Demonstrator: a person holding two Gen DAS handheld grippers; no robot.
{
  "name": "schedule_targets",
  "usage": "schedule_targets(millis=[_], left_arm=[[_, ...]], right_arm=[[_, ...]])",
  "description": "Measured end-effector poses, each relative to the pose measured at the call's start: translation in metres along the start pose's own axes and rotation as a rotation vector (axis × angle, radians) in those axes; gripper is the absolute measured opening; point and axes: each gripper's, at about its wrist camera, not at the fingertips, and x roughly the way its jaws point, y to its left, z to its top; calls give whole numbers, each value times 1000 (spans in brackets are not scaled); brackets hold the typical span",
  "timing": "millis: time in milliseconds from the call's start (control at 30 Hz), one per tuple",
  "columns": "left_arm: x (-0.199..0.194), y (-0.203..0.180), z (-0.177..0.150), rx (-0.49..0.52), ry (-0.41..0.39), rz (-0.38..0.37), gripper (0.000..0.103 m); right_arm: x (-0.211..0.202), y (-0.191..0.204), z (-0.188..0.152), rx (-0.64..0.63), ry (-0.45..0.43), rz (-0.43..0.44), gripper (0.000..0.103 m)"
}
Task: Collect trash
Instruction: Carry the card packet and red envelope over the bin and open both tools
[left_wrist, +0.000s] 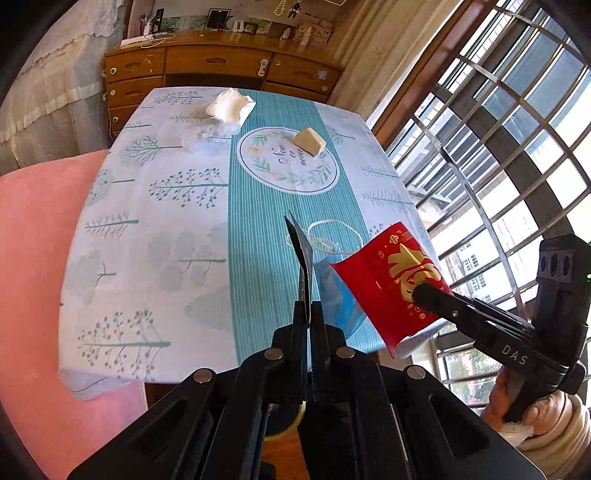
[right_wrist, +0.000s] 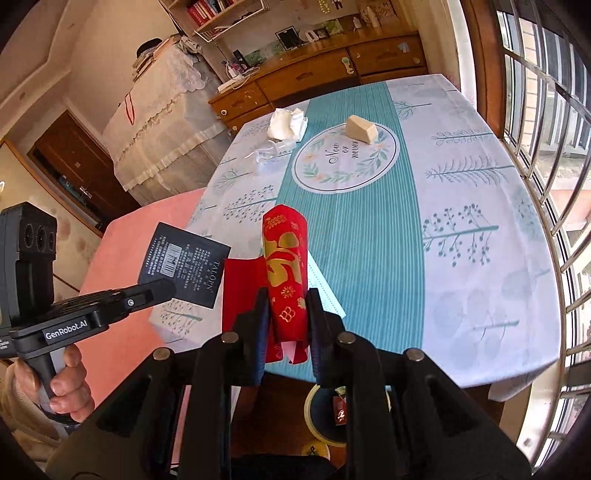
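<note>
- While your left tongs (left_wrist: 309, 308) are clamped tight on a dark blue card (right_wrist: 184, 264), it stands edge-on between the pads in their own view.
- Your right tongs (right_wrist: 288, 306) pinch a red envelope with gold print (right_wrist: 285, 273), bowed into a curve between the pads; the jaws stand narrow.
- Both pieces hang in the air at the near edge of the table (left_wrist: 155, 236).
- A light blue face mask (left_wrist: 334, 291) lies on the teal stripe just behind the envelope, its white ear loop (left_wrist: 332, 236) spread beside it.
- Farther off, a beige wedge-shaped block (right_wrist: 361, 129) sits on the round emblem, with crumpled white tissue (right_wrist: 288, 123) and a clear plastic piece (right_wrist: 271, 153) to its left.
</note>
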Motion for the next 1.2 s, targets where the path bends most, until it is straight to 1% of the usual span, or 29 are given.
schedule_targets(millis=[133, 300, 433, 567, 667, 767, 867, 1067, 1200], left_arm=[[-28, 11, -43, 16, 26, 4, 1], [-50, 14, -91, 26, 85, 15, 1], [-56, 11, -123, 32, 131, 19, 1], [-42, 2, -148, 34, 180, 35, 1], [-18, -3, -166, 27, 221, 60, 1], [9, -6, -182, 10, 251, 80, 1], [42, -6, -197, 10, 268, 106, 1], [126, 4, -233, 6, 309, 144, 1], [187, 23, -255, -19, 334, 175, 1]], right_arm=[[-25, 36, -46, 2, 4, -5, 15], [-51, 58, -93, 9, 51, -14, 15], [-58, 54, -119, 28, 96, -27, 15], [-53, 39, -141, 51, 141, -42, 15], [-39, 23, -158, 69, 176, -51, 15], [-16, 1, -177, 96, 215, -50, 15], [11, -21, -194, 93, 248, -75, 15], [83, -64, -235, 65, 329, -118, 15], [132, -88, -263, 50, 372, -146, 15]])
